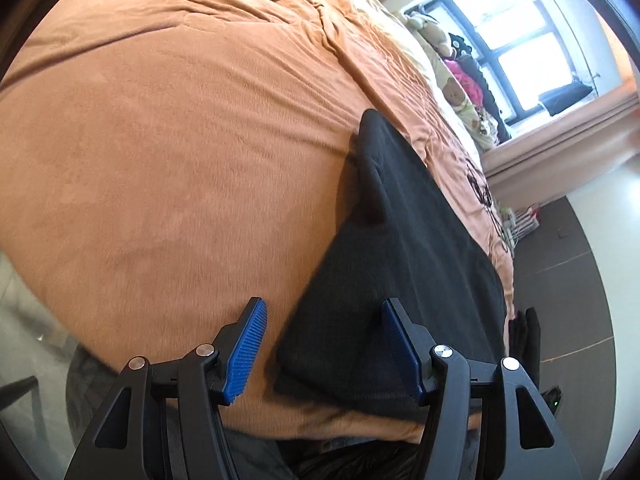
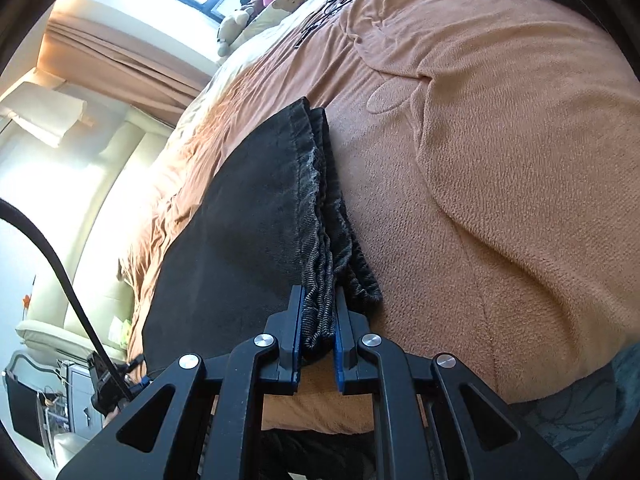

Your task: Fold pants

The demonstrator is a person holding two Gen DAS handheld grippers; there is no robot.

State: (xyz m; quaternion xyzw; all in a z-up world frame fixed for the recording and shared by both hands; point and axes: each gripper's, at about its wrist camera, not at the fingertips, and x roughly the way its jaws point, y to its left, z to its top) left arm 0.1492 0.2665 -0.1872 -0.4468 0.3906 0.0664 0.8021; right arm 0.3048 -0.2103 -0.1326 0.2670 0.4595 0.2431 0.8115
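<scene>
While right tongs (image 2: 318, 320) pinch pants (image 2: 240, 232) edge; left tongs (image 1: 324, 344) agape above them

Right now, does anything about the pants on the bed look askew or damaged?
No damage shows. The black pants lie folded on the orange blanket, but the hem layers in the right hand-held gripper are staggered rather than flush.

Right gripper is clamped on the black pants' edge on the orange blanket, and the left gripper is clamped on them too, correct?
Not quite. The left gripper is open, per the left wrist view. The right gripper does clamp the black pants on the orange blanket.
</scene>
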